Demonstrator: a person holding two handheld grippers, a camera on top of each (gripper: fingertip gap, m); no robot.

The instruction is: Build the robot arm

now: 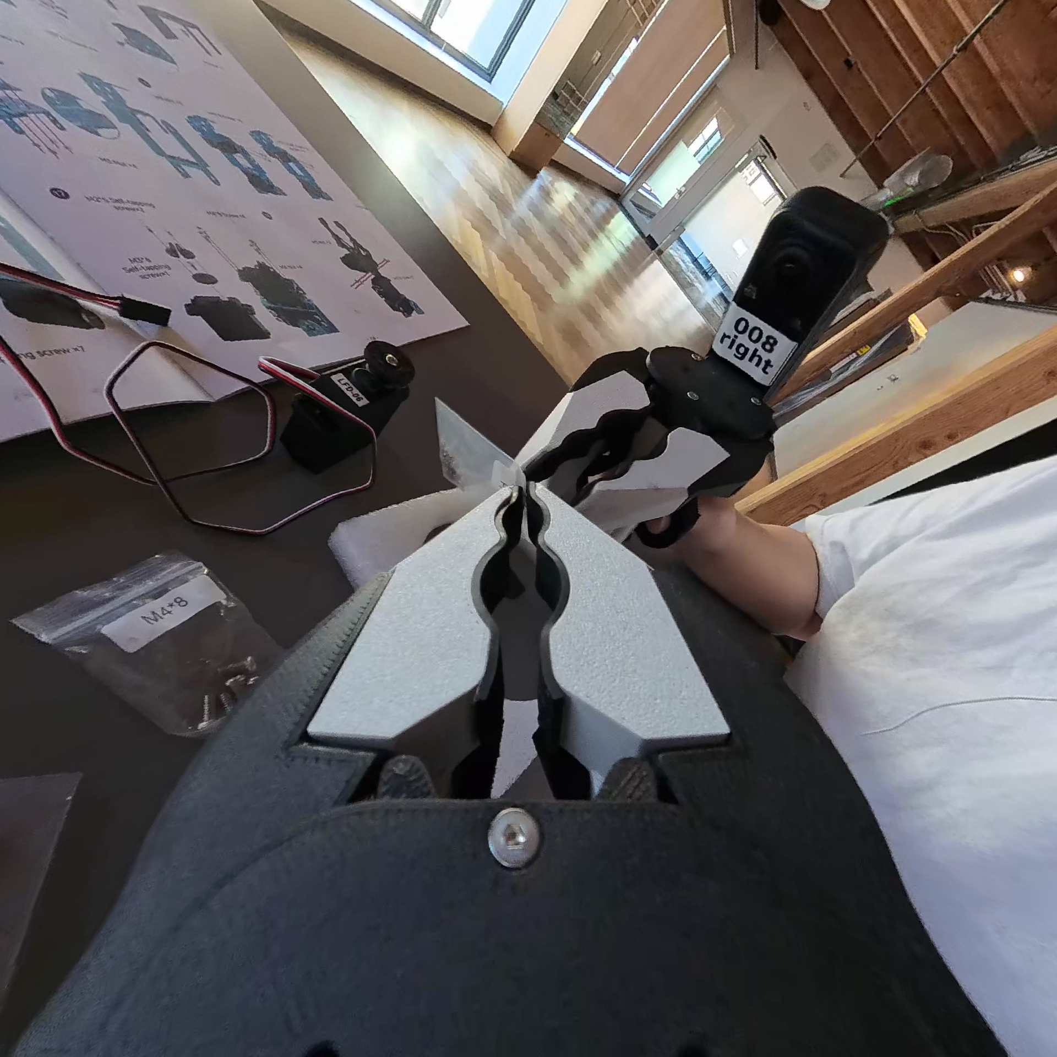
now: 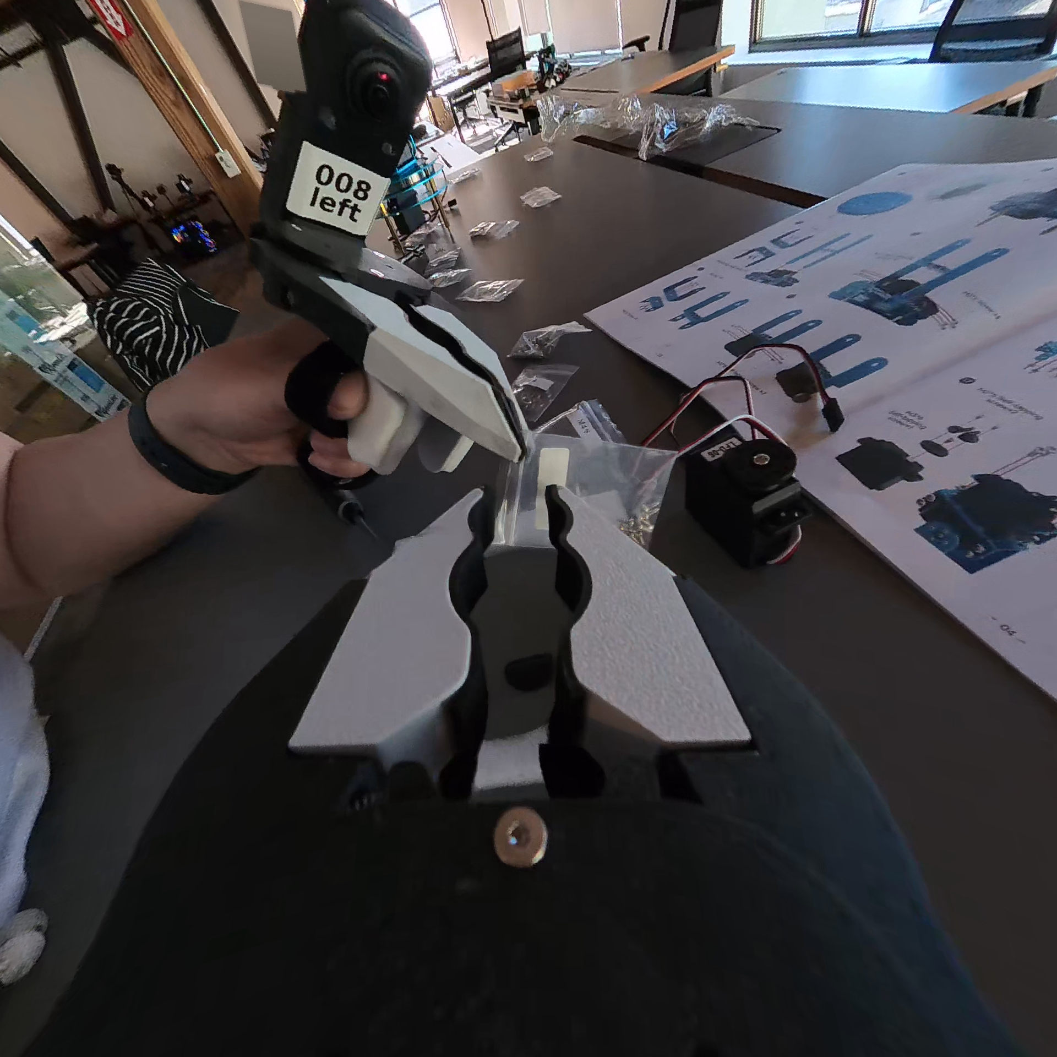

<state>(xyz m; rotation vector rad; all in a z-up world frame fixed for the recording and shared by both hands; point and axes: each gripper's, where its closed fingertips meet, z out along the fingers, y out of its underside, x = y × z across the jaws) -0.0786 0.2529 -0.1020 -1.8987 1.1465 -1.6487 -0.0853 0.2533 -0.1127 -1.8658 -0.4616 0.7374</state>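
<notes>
My left gripper [image 1: 523, 492] is pinching a corner of the crinkly clear plastic bag [image 2: 577, 486] of small screws, my right gripper [image 2: 517, 497] is gaping narrowly around its top edge, and a boxy black servo [image 2: 743, 503] is sitting just right, half hidden.

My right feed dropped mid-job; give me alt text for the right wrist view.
The left tongs, shut, pinch a corner of a clear bag of screws, whose near edge lies between the open right tongs. A black servo and an assembly sheet lie on the dark table.
</notes>
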